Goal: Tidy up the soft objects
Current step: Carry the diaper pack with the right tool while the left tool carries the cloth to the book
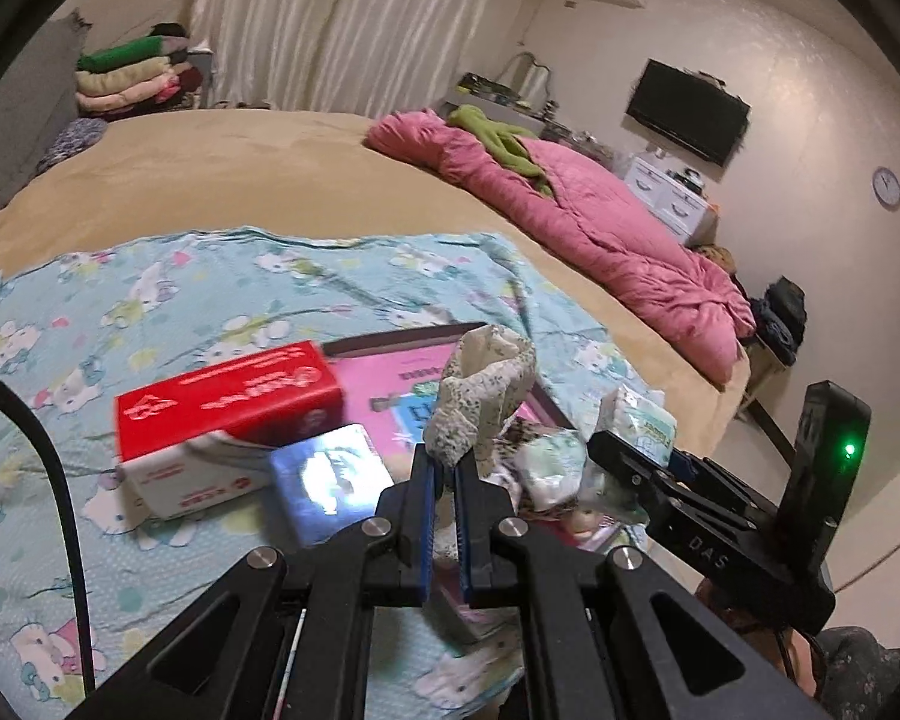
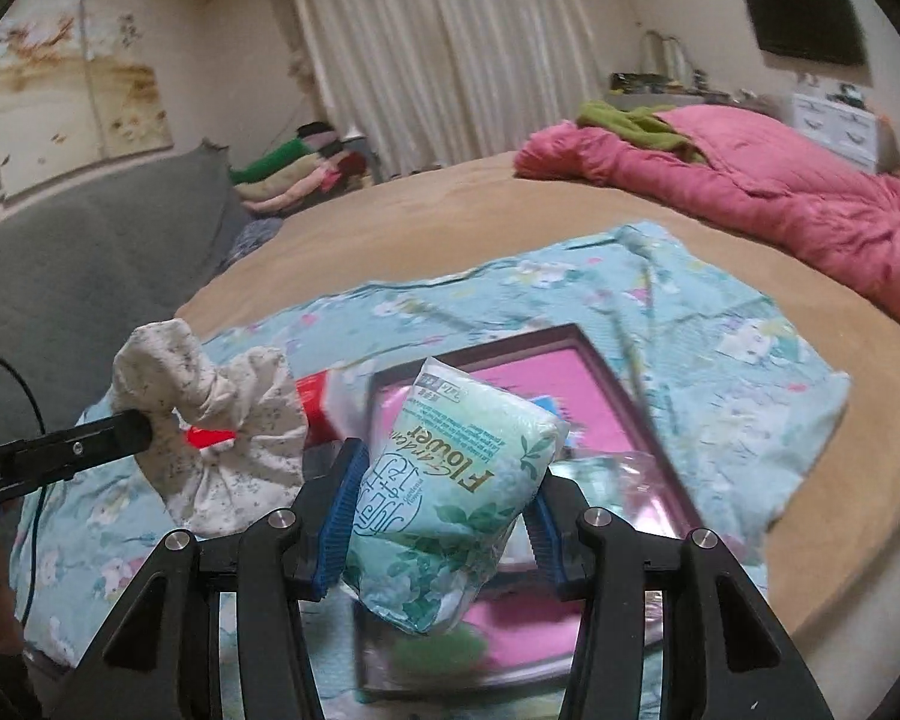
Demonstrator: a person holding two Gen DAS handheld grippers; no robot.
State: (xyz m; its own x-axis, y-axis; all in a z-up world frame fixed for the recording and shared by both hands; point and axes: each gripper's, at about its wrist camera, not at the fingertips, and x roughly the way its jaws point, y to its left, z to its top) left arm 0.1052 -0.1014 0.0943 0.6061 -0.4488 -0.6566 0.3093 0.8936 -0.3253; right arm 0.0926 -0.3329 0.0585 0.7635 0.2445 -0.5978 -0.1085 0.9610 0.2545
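Above the bed [image 2: 510, 222], left tongs [image 1: 444, 456] pinch a floral cloth [image 1: 486, 396], right tongs [image 2: 441, 516] a tissue pack [image 2: 450, 480].

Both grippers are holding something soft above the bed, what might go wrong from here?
The floral cloth bundle is pinched only at its lower edge by the left gripper, so it might slip out. The right gripper squeezes the soft tissue pack; it may deform or drop onto the pink tray below.
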